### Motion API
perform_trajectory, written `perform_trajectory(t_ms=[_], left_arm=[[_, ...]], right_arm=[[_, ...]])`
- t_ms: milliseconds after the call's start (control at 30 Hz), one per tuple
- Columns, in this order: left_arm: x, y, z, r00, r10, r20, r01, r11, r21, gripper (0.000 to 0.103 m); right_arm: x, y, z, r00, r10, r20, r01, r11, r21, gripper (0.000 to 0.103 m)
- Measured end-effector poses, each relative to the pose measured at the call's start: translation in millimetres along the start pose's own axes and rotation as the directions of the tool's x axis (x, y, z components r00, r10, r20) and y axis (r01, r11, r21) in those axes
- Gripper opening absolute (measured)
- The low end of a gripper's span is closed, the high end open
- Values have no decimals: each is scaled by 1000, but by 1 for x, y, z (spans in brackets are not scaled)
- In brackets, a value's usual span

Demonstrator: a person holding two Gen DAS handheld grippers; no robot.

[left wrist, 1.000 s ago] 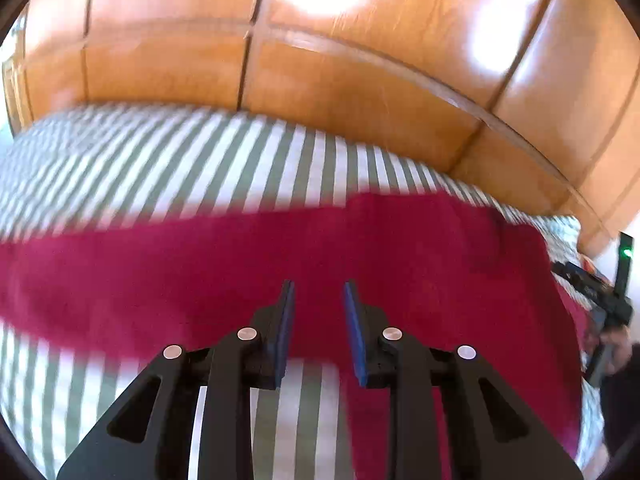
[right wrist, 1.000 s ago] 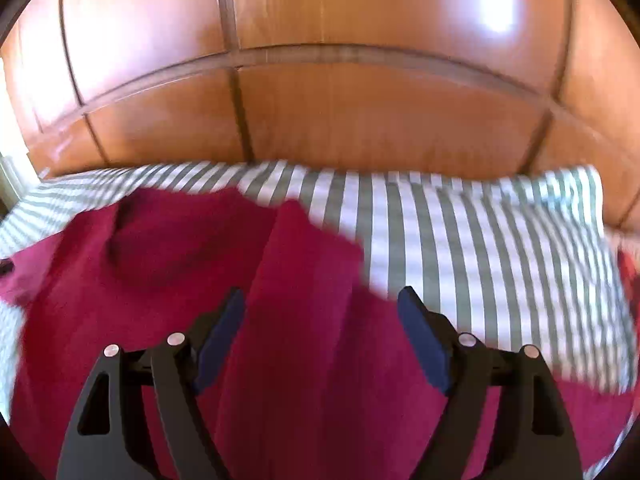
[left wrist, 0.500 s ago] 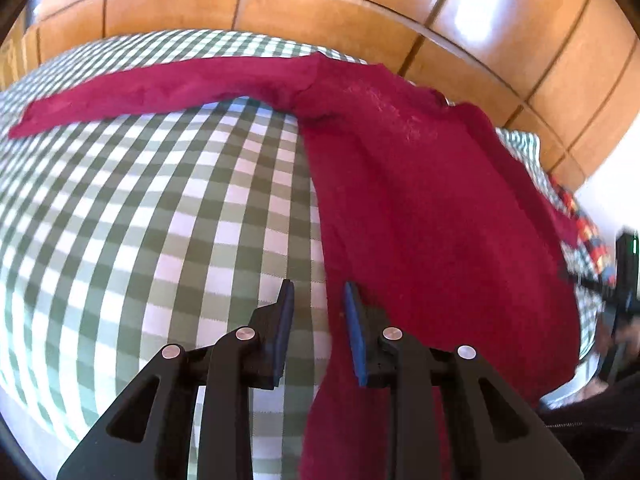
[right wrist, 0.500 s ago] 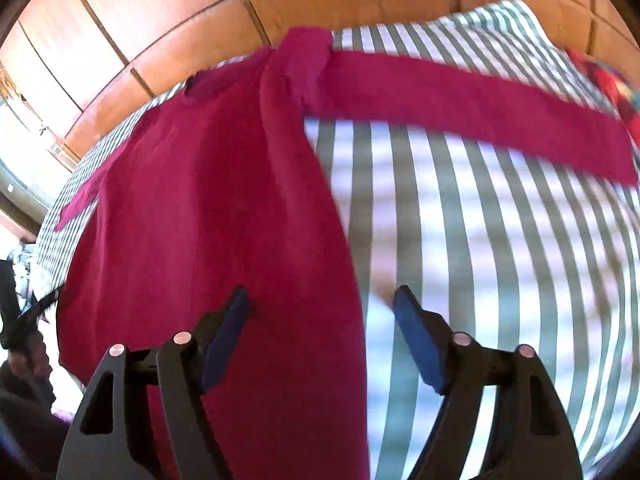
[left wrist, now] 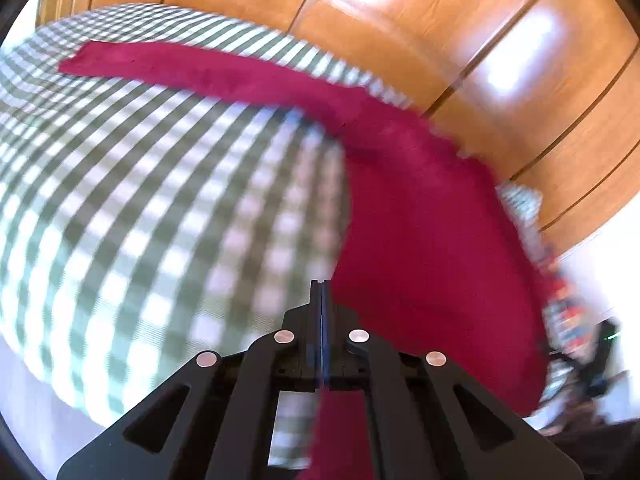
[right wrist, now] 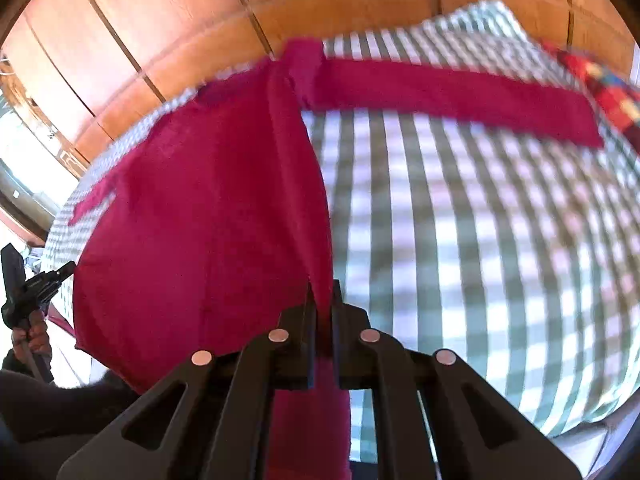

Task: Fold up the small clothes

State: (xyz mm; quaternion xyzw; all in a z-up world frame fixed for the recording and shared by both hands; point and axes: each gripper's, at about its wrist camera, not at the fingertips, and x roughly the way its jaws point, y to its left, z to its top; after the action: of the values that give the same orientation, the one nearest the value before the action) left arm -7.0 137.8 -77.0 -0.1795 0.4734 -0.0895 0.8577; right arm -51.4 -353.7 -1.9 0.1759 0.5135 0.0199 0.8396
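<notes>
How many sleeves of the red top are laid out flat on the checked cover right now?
2. One sleeve stretches out on the left-hand side; the other sleeve stretches out on the right-hand side, both across the checked cover near the wooden headboard.

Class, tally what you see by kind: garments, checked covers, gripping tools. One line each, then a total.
Red garment: 1
Checked cover: 1
Tools: 2, left tool and right tool, both shut on the garment's edges
Total: 4

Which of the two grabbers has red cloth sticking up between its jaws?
The right gripper. A fold of the red top rises through its shut jaws. The left gripper is shut at the top's side edge, with no cloth visibly poking through.
</notes>
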Motion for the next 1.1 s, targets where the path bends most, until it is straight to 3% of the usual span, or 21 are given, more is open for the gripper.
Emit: perform_trajectory(t_ms=[67,133,167,200,233,400,567,667,733,800,833,900,967,1000,1100], left_arm=[[10,-4,-7,998,52,-21,-51,998,23,0],[10,-10,-4,998,63,-26,-62,998,20,0],[8,-14,-3,997,70,-22,-69,997,26,0],[5,-20,-2,994,105,-1,-105,994,42,0],[3,-26,0,991,132,12,-133,989,68,0],[-8,-46,11,987,135,82,-143,985,98,0],[1,-70,20,990,107,96,-118,985,124,0],[10,-85,25,992,91,82,-103,983,150,0],[15,-93,26,993,90,80,-103,980,171,0],[19,-102,26,994,86,71,-98,976,192,0],[21,-106,26,994,88,66,-100,974,201,0],[27,-110,26,995,89,51,-98,973,211,0],[33,-115,26,995,97,34,-102,970,223,0],[36,-117,25,995,94,29,-99,968,232,0],[43,-126,25,996,91,14,-91,960,266,0]], right_arm=[[5,5,-2,1000,-28,10,28,999,-31,5],[3,1,1,1000,15,6,-15,1000,3,12],[2,-2,3,999,39,5,-39,999,13,20],[-3,-9,6,998,63,19,-64,997,36,45],[-8,-16,8,997,61,47,-64,996,62,57],[-30,-88,29,981,19,194,-81,945,316,51],[-30,-180,55,951,-97,295,-109,785,610,49],[-17,-219,71,946,-125,300,-136,685,715,49],[-6,-235,82,947,-134,294,-143,642,753,42],[1,-244,90,945,-146,291,-140,625,768,34],[4,-247,96,946,-156,286,-131,622,772,22],[9,-254,108,949,-158,273,-119,621,774,8],[5,-257,119,944,-195,266,-81,647,759,7],[-4,-262,125,931,-241,273,-49,661,749,7],[-24,-291,133,905,-335,261,9,630,777,6]])
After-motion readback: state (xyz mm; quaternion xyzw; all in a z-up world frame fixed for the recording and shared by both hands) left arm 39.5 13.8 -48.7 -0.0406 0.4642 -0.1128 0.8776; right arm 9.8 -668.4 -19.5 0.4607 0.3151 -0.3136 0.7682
